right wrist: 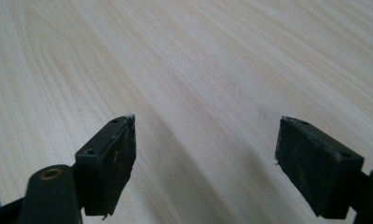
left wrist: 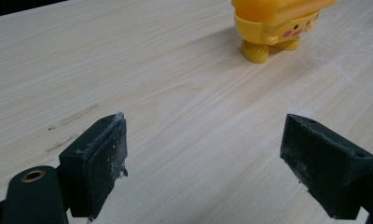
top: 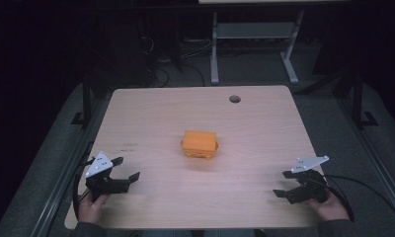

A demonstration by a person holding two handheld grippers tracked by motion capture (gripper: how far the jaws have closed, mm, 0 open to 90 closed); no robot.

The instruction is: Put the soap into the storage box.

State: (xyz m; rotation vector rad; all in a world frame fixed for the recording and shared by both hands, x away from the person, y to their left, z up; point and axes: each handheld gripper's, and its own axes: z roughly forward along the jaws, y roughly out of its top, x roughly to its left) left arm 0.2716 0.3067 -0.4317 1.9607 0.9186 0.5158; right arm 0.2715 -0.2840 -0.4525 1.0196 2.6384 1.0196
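An orange toy (top: pixel 200 144) is shown untouched near the middle of the table (top: pixel 151 113), well apart from the left gripper (top: pixel 126 169) and the right gripper (top: pixel 283 183), both held with jaws spread and empty near the front corners, so every step is judged outstanding.

The high view looks forward and down from above the person's side, taking in the whole bench (top: pixel 151 118). Each gripper view sits low and close over the wood, looking along its own jaws; the left one shares the yellow toy (left wrist: pixel 275 25) with the high view.
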